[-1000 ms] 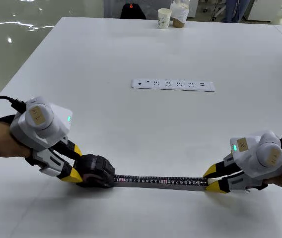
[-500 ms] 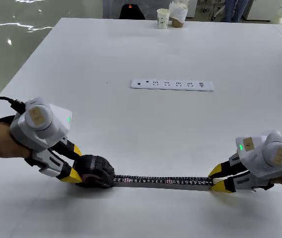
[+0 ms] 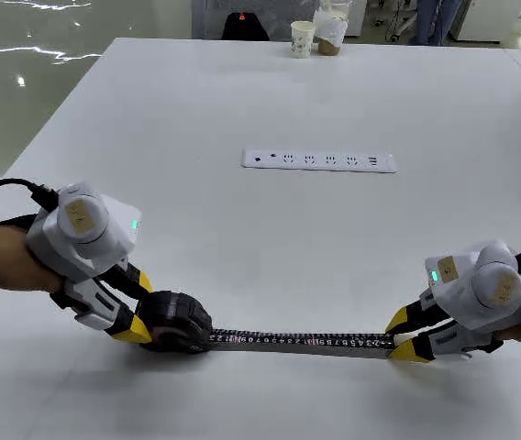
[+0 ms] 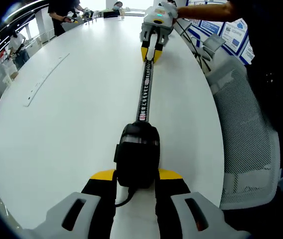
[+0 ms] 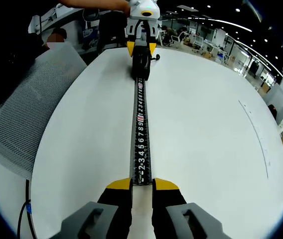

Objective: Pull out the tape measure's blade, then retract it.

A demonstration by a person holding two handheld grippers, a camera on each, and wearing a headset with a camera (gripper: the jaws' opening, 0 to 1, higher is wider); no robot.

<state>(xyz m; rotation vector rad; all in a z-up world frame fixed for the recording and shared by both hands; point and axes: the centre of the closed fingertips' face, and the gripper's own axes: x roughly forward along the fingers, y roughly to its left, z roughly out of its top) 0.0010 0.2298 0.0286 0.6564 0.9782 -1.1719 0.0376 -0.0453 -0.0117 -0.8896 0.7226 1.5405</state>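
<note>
**Q:** Where is the tape measure?

**A:** The black tape measure case [image 3: 176,319] lies on the white desk [image 3: 288,247], near the person's edge. It is clamped between the yellow-tipped fingers [image 3: 135,330] of the left gripper [image 3: 141,307], which are spread just wide enough to press against the case's two sides. The blade [image 3: 302,341] runs out flat along the desk to the right gripper [image 3: 400,335].

**Q:** And that gripper's hold?

**A:** Its fingers [image 3: 407,350] are drawn nearly together, pinching the blade's free end. In the right gripper view, the numbered strip ends between the two yellow tips.

**Q:** What else is on the desk?

**A:** A white power strip [image 3: 318,160] lies at mid-desk, well apart from the blade. A paper cup [image 3: 304,35] stands at the far edge. A mesh-backed chair [image 4: 246,124] sits beside the desk in the left gripper view.
</note>
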